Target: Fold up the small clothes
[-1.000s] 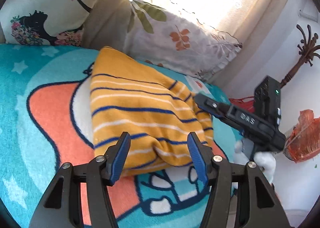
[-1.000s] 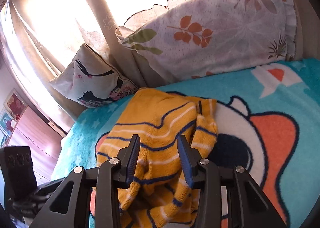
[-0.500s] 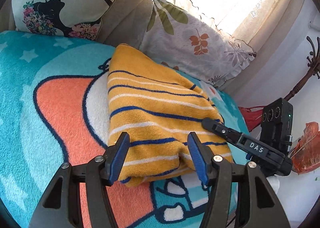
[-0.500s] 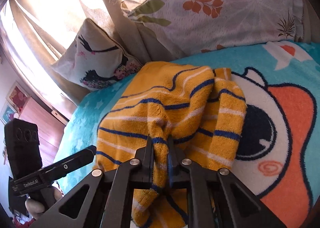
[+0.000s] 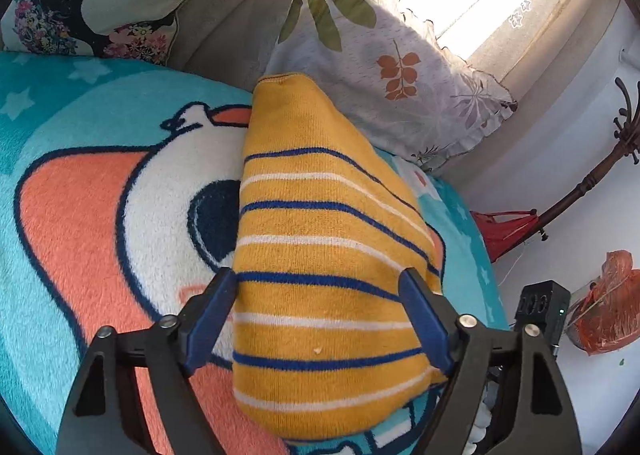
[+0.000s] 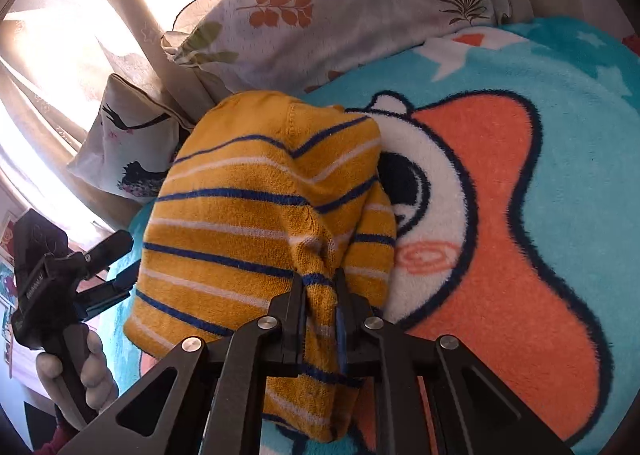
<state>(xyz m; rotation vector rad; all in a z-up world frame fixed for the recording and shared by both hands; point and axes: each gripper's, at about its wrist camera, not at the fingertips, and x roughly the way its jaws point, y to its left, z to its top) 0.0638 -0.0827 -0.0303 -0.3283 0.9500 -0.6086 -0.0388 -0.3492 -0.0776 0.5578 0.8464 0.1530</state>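
— So, what is the right claw (image 6: 320,295) doing?

— It is pinching a bunched fold of the yellow striped sweater (image 6: 256,215) between its pads. The opening is creeping a little wider, yet the knit is still being squeezed between the two fingers.

— And the left claw (image 5: 320,315)?

— Its jaws are spreading apart, standing wide on either side of the sweater's (image 5: 320,255) near end. The blue pads (image 5: 210,315) are sitting just beside the cloth, one at each edge; I cannot tell whether they are brushing it, but they are not pressing on it.

— Is a hand showing anywhere?

— Yes, in the right wrist view a hand (image 6: 76,367) is gripping the handle of the left claw (image 6: 116,267) at the lower left, beside the sweater's edge.

— Where is the sweater lying?

— It is lying folded lengthwise on the teal cartoon blanket (image 5: 80,215), partly covering the white and orange figure printed on it, with its far end reaching toward the leaf-print pillow (image 5: 400,75).

— Anything further out?

— A cushion with a dark figure and flowers (image 5: 92,3) is leaning next to that pillow, and curtains (image 6: 80,35) are glowing with daylight behind both.
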